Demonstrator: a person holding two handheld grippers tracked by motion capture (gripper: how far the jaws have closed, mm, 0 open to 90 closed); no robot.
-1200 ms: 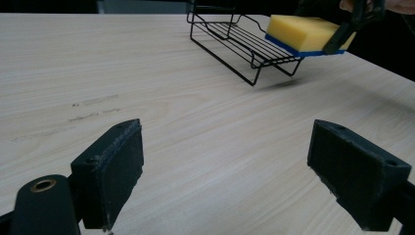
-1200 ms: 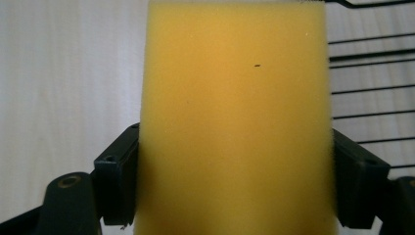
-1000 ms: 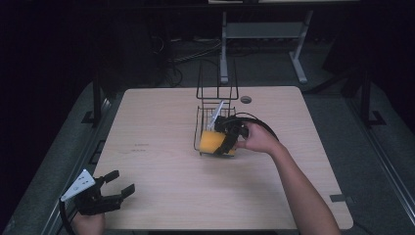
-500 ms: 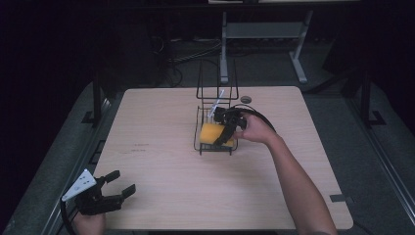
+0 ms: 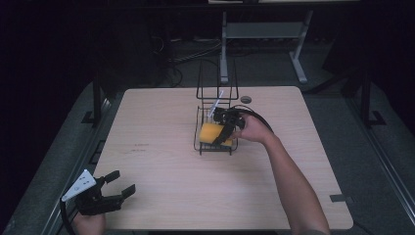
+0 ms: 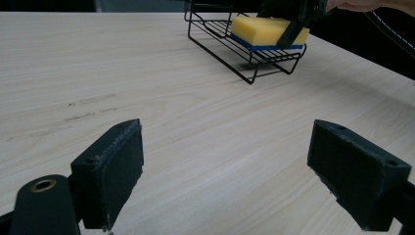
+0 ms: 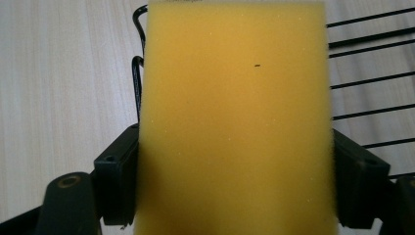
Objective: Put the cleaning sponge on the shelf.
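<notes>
A yellow sponge [image 5: 210,133] with a blue underside lies in the low tray of a black wire rack [image 5: 215,148] at the table's middle. My right gripper [image 5: 224,131] is shut on the sponge, reaching in from the right. In the right gripper view the sponge [image 7: 235,122] is pressed between both jaws, with rack wires [image 7: 367,73] beneath it. My left gripper [image 5: 116,189] hovers open at the table's near left corner, holding nothing. From the left gripper view [image 6: 225,171] the sponge [image 6: 262,30] sits flat on the tray [image 6: 244,58], far ahead.
The rack has a tall wire loop [image 5: 217,78] at its back, with a thin white stick [image 5: 216,103] leaning in it. A round grommet [image 5: 245,99] sits in the table behind the rack. Bare wood [image 5: 156,147] lies between the left gripper and the rack.
My right gripper has carried the sponge from the rack's front edge a little farther back and down into the tray. The left gripper has stayed put.
</notes>
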